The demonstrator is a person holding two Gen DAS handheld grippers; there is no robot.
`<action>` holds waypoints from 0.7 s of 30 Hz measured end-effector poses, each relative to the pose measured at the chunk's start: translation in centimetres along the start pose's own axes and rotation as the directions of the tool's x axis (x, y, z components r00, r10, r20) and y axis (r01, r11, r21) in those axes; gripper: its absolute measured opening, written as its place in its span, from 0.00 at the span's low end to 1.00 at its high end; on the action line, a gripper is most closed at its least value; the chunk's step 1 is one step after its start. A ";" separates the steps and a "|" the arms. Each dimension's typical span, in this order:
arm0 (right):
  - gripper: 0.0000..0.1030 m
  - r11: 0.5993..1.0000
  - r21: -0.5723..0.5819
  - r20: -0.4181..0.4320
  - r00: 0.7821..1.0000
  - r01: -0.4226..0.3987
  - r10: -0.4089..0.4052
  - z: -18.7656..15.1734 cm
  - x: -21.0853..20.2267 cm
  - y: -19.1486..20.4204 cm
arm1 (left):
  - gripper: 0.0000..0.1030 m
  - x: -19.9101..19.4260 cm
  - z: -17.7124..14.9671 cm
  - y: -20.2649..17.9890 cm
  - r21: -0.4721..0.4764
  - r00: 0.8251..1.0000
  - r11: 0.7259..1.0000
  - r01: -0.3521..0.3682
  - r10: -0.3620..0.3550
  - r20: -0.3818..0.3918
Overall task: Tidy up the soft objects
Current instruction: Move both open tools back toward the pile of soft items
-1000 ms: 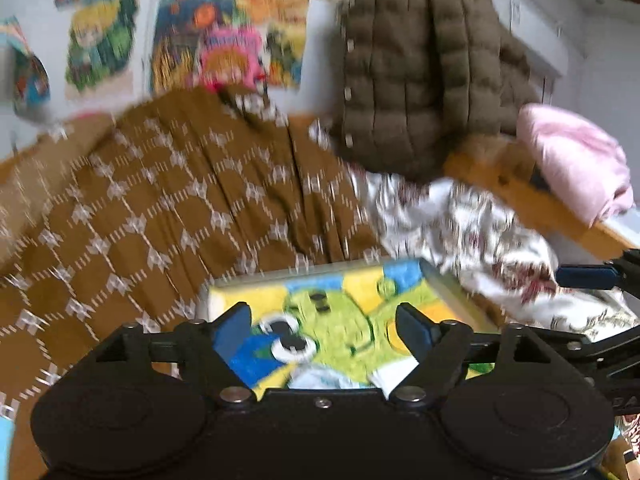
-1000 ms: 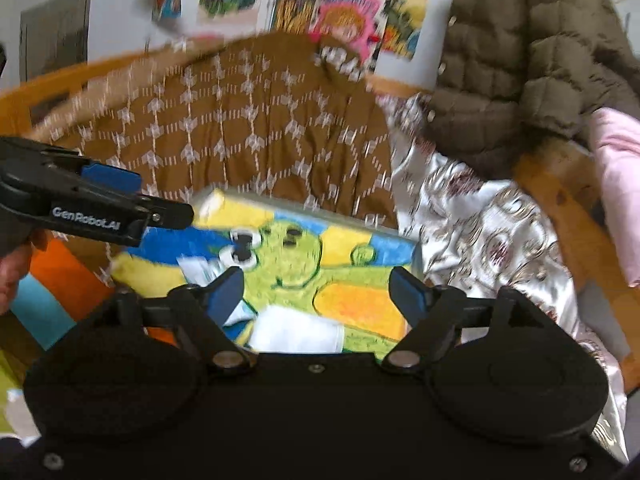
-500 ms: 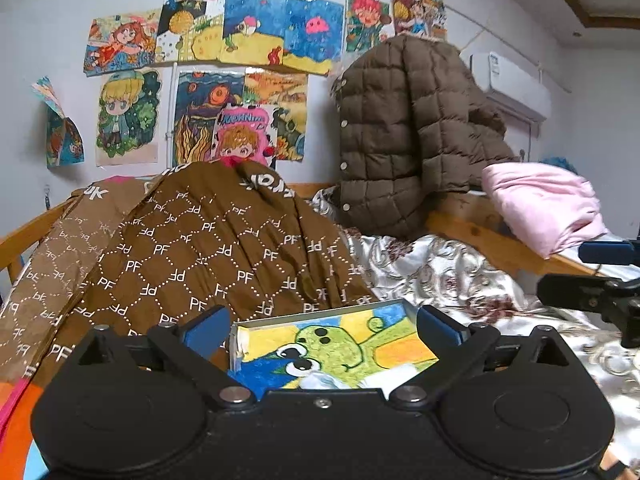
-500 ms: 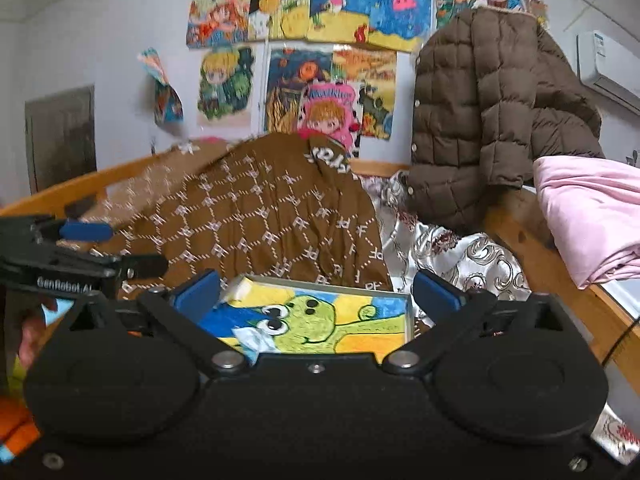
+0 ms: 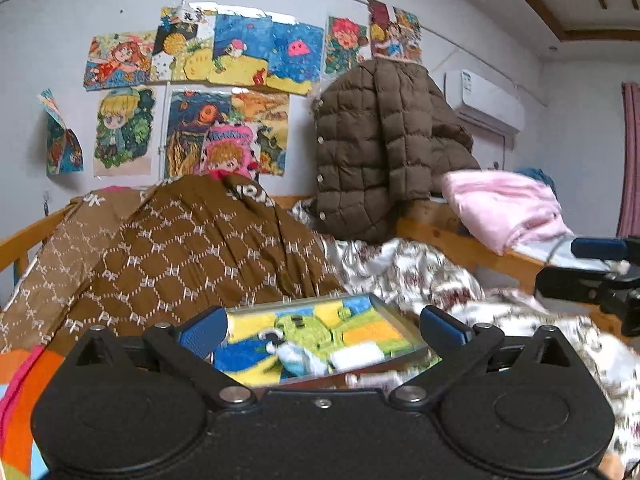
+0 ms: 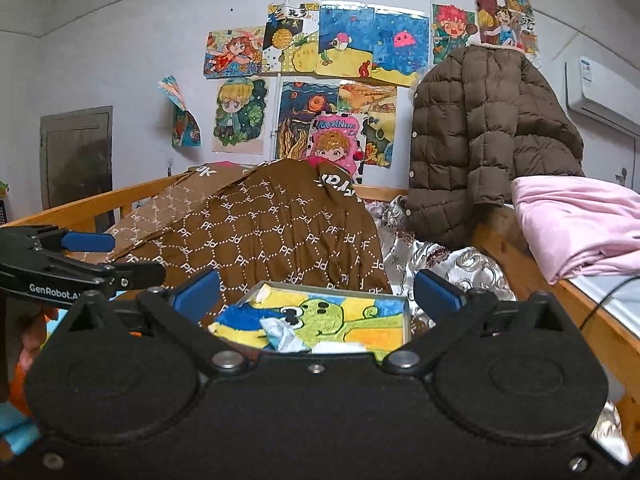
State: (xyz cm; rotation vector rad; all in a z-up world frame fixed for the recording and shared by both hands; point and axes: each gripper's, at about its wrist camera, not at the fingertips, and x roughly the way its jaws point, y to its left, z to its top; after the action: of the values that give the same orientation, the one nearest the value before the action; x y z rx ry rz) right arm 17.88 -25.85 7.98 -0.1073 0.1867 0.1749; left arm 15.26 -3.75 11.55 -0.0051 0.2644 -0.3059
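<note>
With my left claw (image 5: 322, 326) and right claw (image 6: 318, 290) both released and empty, the brown patterned quilt (image 6: 264, 236) heaps loosely on the bed beyond the framed frog picture (image 6: 320, 320), which a careless grab could snag.

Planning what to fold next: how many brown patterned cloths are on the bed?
2: the dark brown patterned cloth heaped mid-bed, and the lighter brown patterned cloth beside it by the wooden rail. More may lie hidden underneath.
</note>
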 end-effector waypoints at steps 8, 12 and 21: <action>0.99 0.999 -0.026 -0.027 0.999 0.036 -0.036 -4.5 -2.7 1.0 | 0.99 -1.2 -3.7 0.5 0.052 0.996 0.998 0.019 -0.014 -0.088; 0.99 0.997 -0.049 -0.064 0.996 0.054 -0.057 -7.0 -3.1 1.3 | 0.99 -1.5 -5.1 0.5 0.078 0.992 0.996 0.034 -0.024 -0.127; 0.99 0.996 -0.056 -0.202 0.976 0.070 -0.080 -11.9 -2.3 2.5 | 0.99 -1.5 -7.6 -0.2 0.159 0.968 0.981 0.108 -0.067 -0.242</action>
State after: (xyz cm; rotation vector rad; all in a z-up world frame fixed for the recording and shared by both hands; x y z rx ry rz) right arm 13.10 -25.18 -3.39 -0.1806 0.3824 0.0925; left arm 11.91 -3.26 4.62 0.1911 0.4739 -0.4181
